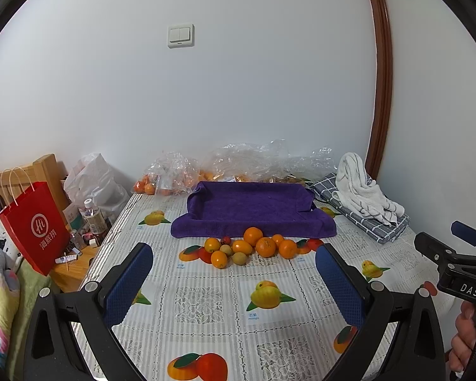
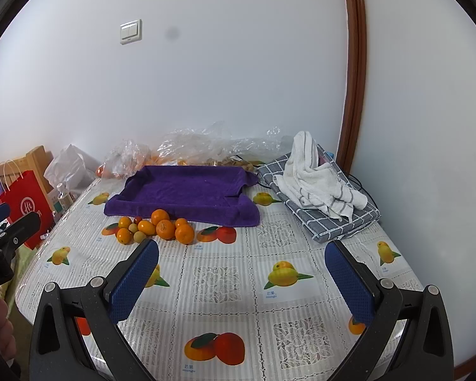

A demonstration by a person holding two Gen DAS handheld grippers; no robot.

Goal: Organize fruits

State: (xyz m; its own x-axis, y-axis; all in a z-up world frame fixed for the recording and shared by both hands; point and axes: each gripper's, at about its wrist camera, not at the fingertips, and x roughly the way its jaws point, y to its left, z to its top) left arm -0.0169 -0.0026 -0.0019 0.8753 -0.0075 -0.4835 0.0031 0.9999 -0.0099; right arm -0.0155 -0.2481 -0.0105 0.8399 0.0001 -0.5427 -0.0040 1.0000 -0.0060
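Observation:
A pile of fruit lies on the printed tablecloth just in front of a purple towel-lined tray: several oranges, small greenish-brown fruits and one small red fruit. My left gripper is open above the table, short of the pile, with nothing between its blue pads. My right gripper is also open and holds nothing, to the right of the pile. Each gripper shows at the edge of the other's view, with a hand on its handle.
Clear plastic bags with more fruit lie behind the tray by the wall. A white striped towel on a folded checked cloth sits at the back right. A red paper bag and bottles stand off the table's left edge.

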